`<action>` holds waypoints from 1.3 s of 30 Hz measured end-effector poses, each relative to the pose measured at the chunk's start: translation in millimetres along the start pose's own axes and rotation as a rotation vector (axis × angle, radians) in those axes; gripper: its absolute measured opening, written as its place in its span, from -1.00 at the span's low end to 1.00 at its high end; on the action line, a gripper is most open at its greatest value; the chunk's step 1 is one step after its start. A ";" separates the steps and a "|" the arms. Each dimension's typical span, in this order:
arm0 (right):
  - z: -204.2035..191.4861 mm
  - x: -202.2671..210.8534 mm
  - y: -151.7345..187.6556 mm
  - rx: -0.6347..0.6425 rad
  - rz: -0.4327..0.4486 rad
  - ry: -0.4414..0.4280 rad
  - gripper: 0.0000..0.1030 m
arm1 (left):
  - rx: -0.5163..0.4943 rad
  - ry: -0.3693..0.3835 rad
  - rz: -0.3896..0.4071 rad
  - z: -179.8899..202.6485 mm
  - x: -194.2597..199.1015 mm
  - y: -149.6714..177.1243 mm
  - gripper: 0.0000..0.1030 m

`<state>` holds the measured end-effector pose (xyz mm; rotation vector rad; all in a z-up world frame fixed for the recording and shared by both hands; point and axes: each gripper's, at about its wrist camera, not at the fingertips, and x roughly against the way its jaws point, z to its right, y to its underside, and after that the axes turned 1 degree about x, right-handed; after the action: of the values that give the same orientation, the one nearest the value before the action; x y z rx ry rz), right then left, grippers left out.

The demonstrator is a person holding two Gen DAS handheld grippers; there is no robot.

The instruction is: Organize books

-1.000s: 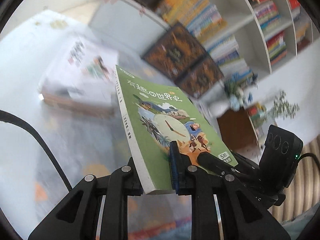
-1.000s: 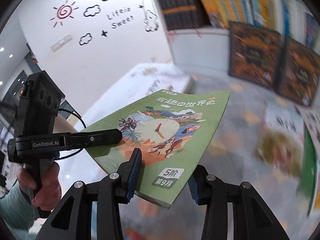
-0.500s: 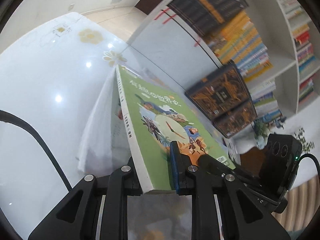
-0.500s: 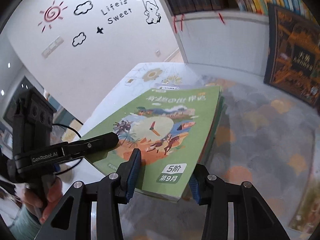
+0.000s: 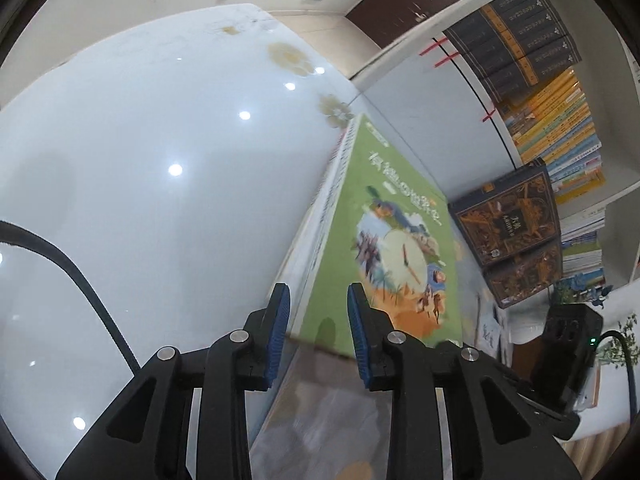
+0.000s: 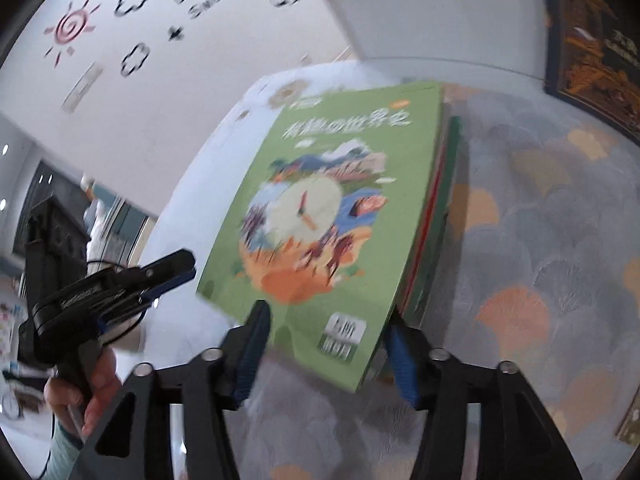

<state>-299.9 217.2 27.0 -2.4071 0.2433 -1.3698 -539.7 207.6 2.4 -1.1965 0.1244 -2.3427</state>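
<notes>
While both pairs of jaws are opening, the green book (image 5: 384,248) is lying cover-up on top of a stack of books (image 6: 436,216), which is sitting on the patterned carpet (image 6: 560,248) beside a glossy white surface (image 5: 140,168). At the far left of the right wrist view, a hand (image 6: 90,384) is gripping the handle of the left gripper (image 6: 170,268), which is pointing toward the near left corner of the green book. In the left wrist view, the left gripper (image 5: 318,316) is showing its blue pads (image 5: 280,320) parted, with the near corner of the green book lying just beyond them and no pad pressing on it; the grip is released. Toward the centre, the green book is showing a clock drawing and Chinese lettering on its cover, and its near edge is overhanging the stack slightly. To the right of it, red and green edges of the lower books are showing below the cover. In the right wrist view, the right gripper (image 6: 324,344) is standing with its pads on either side of the near right corner of the green book, apparently clear of it, though blur is softening the edges. At the far right, a white bookshelf (image 5: 552,92) is holding rows of dark and yellow spines, and two dark ornate books (image 5: 516,232) are leaning against its base.
</notes>
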 end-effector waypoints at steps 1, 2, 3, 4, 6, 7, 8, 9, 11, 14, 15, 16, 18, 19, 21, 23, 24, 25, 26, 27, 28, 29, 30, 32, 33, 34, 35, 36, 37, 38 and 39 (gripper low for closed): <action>-0.6 2.4 4.6 0.011 -0.006 0.005 0.13 | 0.003 0.001 -0.002 -0.4 3.3 5.6 -0.49; 0.4 6.1 13.1 0.024 -0.012 0.018 0.13 | 0.001 0.005 -0.003 0.4 5.7 10.1 -0.49; 3.2 10.2 22.2 0.026 -0.023 0.024 0.14 | -0.006 0.011 -0.006 3.5 7.7 15.8 -0.49; 9.2 14.9 33.7 0.015 -0.037 0.024 0.14 | -0.021 0.021 -0.020 9.0 9.2 23.6 -0.49; 26.9 25.2 56.4 -0.029 -0.055 0.027 0.14 | -0.066 0.039 -0.063 23.5 9.9 43.7 -0.46; 39.2 34.0 72.8 -0.064 -0.061 0.037 0.14 | -0.084 0.053 -0.087 30.7 7.6 52.1 -0.46; 51.5 42.5 88.4 -0.100 -0.063 0.051 0.15 | -0.104 0.072 -0.121 40.2 3.6 62.0 -0.46; 63.8 50.8 103.1 -0.136 -0.063 0.066 0.15 | -0.137 0.096 -0.173 54.7 -3.8 76.2 -0.46; 96.5 72.0 140.5 -0.239 -0.063 0.100 0.15 | -0.196 0.115 -0.240 78.8 -14.5 100.1 -0.46; 142.7 105.0 191.4 -0.406 -0.046 0.119 0.15 | -0.310 0.129 -0.343 127.0 -37.4 143.2 -0.42; 159.4 120.5 209.1 -0.467 -0.022 0.125 0.15 | -0.343 0.140 -0.375 145.4 -46.3 154.6 -0.33; 170.6 132.7 219.9 -0.502 0.003 0.134 0.15 | -0.363 0.150 -0.397 159.0 -53.2 162.3 -0.17; 196.1 161.9 234.3 -0.548 0.077 0.182 0.15 | -0.400 0.172 -0.435 194.0 -72.4 178.9 0.20; 210.5 178.2 236.5 -0.558 0.124 0.220 0.15 | -0.408 0.178 -0.434 207.4 -78.3 184.9 0.22; 233.4 200.0 231.5 -0.566 0.192 0.271 0.15 | -0.433 0.196 -0.427 240.3 -96.6 194.9 0.22; 258.9 217.7 219.9 -0.583 0.266 0.304 0.15 | -0.477 0.166 -0.407 268.8 -116.5 202.3 0.22; 271.9 221.4 212.3 -0.592 0.281 0.296 0.15 | -0.505 0.135 -0.392 282.2 -129.6 205.4 0.21; 282.6 223.4 203.3 -0.600 0.280 0.269 0.13 | -0.527 0.104 -0.382 293.5 -141.7 207.0 0.18; 295.0 223.4 193.1 -0.604 0.285 0.229 0.02 | -0.547 0.070 -0.369 302.0 -153.8 206.1 0.18; 302.6 222.2 187.0 -0.604 0.290 0.210 0.01 | -0.559 0.029 -0.357 309.5 -167.4 206.7 0.18; 312.0 220.4 178.9 -0.605 0.288 0.208 0.01 | -0.554 0.014 -0.356 312.0 -175.3 203.9 0.18; 310.9 218.4 173.0 -0.603 0.283 0.214 -0.04 | -0.539 0.012 -0.360 314.0 -182.3 202.7 0.18; 314.8 214.9 168.2 -0.600 0.276 0.222 -0.08 | -0.521 0.014 -0.363 316.0 -188.7 202.5 0.18; 320.3 206.7 160.7 -0.590 0.245 0.257 -0.08 | -0.492 -0.004 -0.361 315.6 -197.2 203.2 0.18; 322.7 201.8 158.1 -0.592 0.224 0.292 -0.13 | -0.472 -0.012 -0.353 314.6 -199.9 203.3 0.18; 326.9 197.3 158.7 -0.596 0.214 0.295 -0.12 | -0.464 -0.011 -0.335 315.2 -200.0 204.0 0.22; 331.5 190.5 156.3 -0.600 0.199 0.280 -0.12 | -0.454 -0.013 -0.327 315.6 -200.4 204.4 0.23; 332.6 187.4 155.9 -0.593 0.199 0.286 -0.11 | -0.445 -0.014 -0.321 315.3 -200.2 204.7 0.23; 330.6 186.3 154.5 -0.570 0.208 0.302 -0.08 | -0.440 -0.012 -0.316 315.1 -199.7 206.0 0.23; 327.7 184.0 151.8 -0.547 0.196 0.316 -0.07 | -0.432 -0.006 -0.315 313.6 -198.4 207.5 0.23; 323.9 182.3 149.5 -0.521 0.182 0.334 -0.06 | -0.421 0.010 -0.321 312.6 -197.9 209.4 0.23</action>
<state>75.6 93.2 -37.2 -2.4365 0.9908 -1.7849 -117.2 163.6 -15.2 -1.4933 0.4819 -2.6891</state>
